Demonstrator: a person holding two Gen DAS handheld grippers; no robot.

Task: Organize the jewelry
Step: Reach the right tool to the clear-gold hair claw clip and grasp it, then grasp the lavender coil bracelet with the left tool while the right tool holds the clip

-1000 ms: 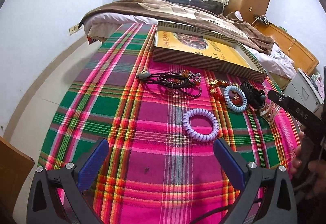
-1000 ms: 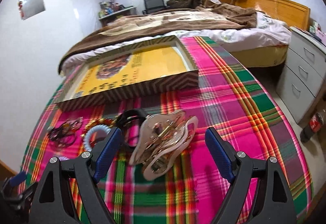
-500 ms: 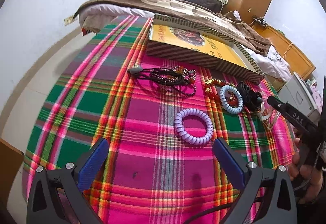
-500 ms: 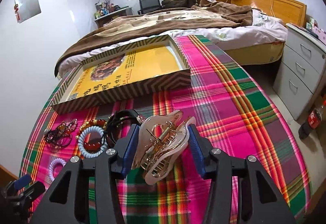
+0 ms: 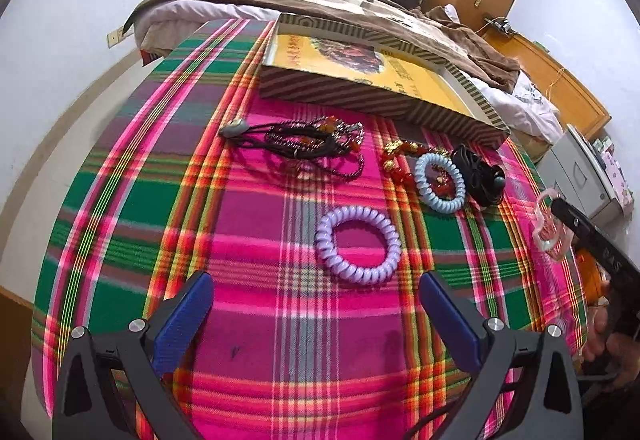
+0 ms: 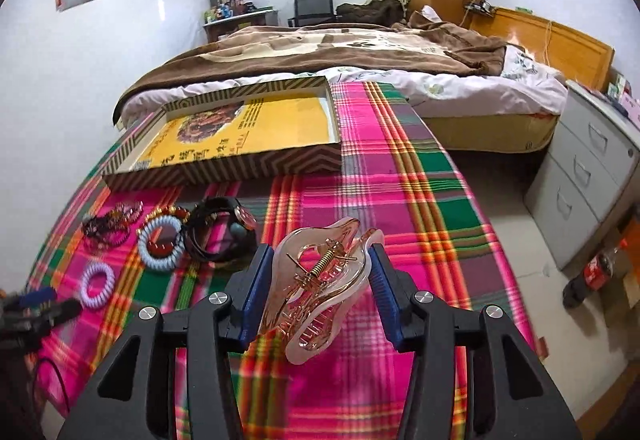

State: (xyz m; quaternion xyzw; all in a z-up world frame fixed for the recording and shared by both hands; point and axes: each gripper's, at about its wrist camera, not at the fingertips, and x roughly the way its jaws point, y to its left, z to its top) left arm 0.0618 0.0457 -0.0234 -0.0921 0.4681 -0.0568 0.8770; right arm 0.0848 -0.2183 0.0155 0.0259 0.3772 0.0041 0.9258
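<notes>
Plaid cloth (image 5: 256, 248) in pink, green and purple over the whole table. At the far end, a shallow striped box (image 5: 360, 96) with a yellow printed bottom, open side up. Just in front of the box, toward its left corner: a tangle of dark cords and beads (image 5: 304, 146) with a grey stone at one end. Right of that tangle, some red and gold beads (image 5: 400, 152) with a light blue coil hair tie (image 5: 440, 182) lying partly on top. Touching the blue tie on the side away from the tangle, a black strappy piece (image 5: 480, 176), hard to tell exactly what. Nearer than all that, well apart from the box, a lilac coil hair tie (image 5: 358, 244) flat on its own.
</notes>
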